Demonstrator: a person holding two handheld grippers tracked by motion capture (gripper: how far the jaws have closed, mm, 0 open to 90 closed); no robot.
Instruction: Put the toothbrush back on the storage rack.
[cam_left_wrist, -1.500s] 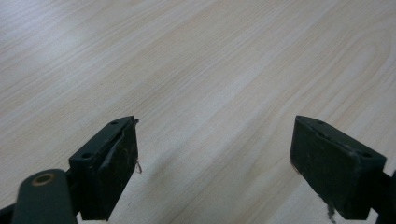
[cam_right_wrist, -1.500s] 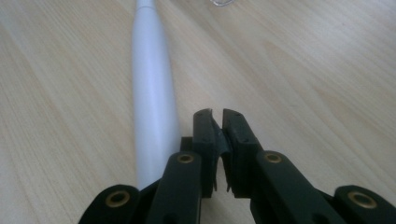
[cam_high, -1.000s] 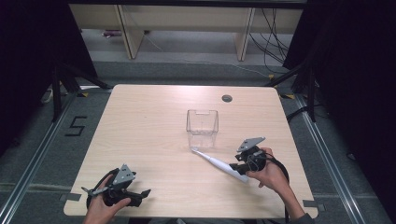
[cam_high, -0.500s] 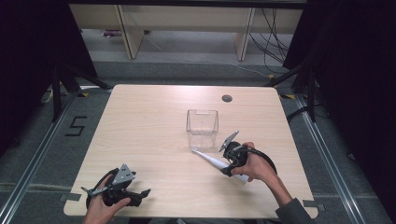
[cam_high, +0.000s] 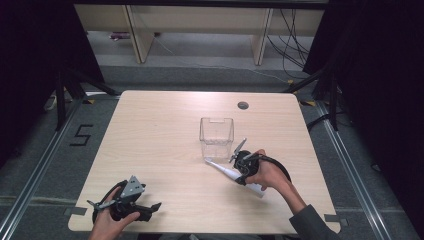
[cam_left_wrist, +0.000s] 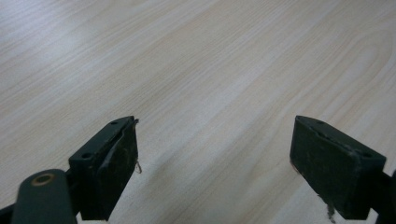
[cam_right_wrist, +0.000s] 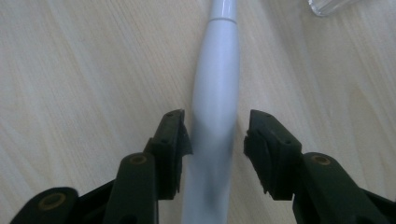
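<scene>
A white electric toothbrush (cam_high: 220, 168) lies slantwise on the wooden table (cam_high: 160, 130), just in front of a clear plastic container (cam_high: 216, 132). My right gripper (cam_high: 240, 172) is tipped down over the toothbrush's handle. In the right gripper view the handle (cam_right_wrist: 215, 88) runs up between the two jaws, which stand open on either side of it; the left one is touching or almost touching, and a thin gap shows on the right. My left gripper (cam_high: 152, 210) rests near the table's front left edge, open, with bare wood between its jaws (cam_left_wrist: 215, 154).
A corner of the clear container (cam_right_wrist: 327, 4) shows at the top right of the right gripper view. A round cable hole (cam_high: 243, 105) sits in the far part of the table. Shelving and cables stand beyond the far edge.
My right gripper has moved left from beside the toothbrush and tipped down, so its jaws now straddle the handle. The left gripper has stayed put.
</scene>
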